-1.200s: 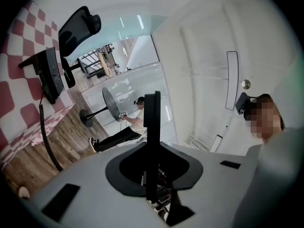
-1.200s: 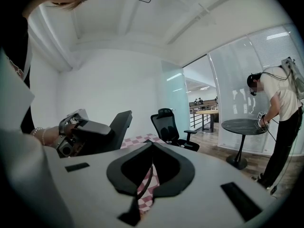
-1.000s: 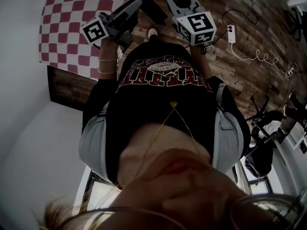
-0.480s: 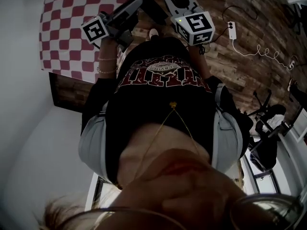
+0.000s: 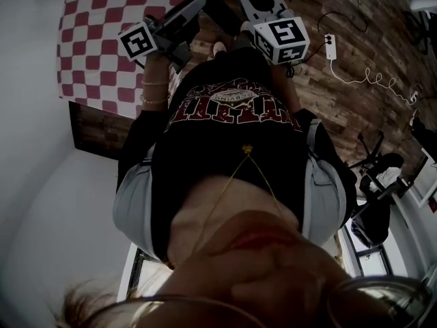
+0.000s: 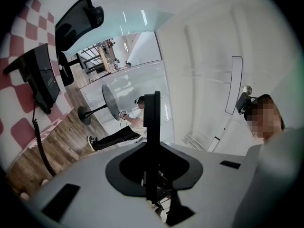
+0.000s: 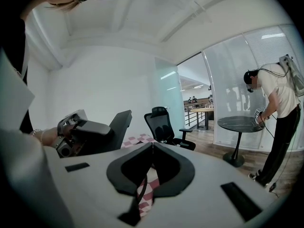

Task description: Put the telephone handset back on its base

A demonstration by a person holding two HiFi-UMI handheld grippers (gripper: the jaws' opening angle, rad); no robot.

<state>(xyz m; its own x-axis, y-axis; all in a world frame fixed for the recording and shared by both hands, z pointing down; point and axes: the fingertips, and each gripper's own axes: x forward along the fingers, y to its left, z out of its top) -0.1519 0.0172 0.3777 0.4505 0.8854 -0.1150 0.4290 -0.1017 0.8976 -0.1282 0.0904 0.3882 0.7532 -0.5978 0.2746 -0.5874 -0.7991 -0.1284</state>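
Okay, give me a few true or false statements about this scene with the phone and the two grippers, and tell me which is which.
1. The cloth is checked red and white. True.
2. The right gripper is holding the handset. False: its jaws are together with nothing between them.
3. In the left gripper view, a telephone with a curly cord sits on the checked cloth. True.
4. The floor is carpeted. False: it is wood planks.

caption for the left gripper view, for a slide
Left gripper clamped on the telephone handset, edge-on; its base on the checkered cloth at left, coiled cord trailing.
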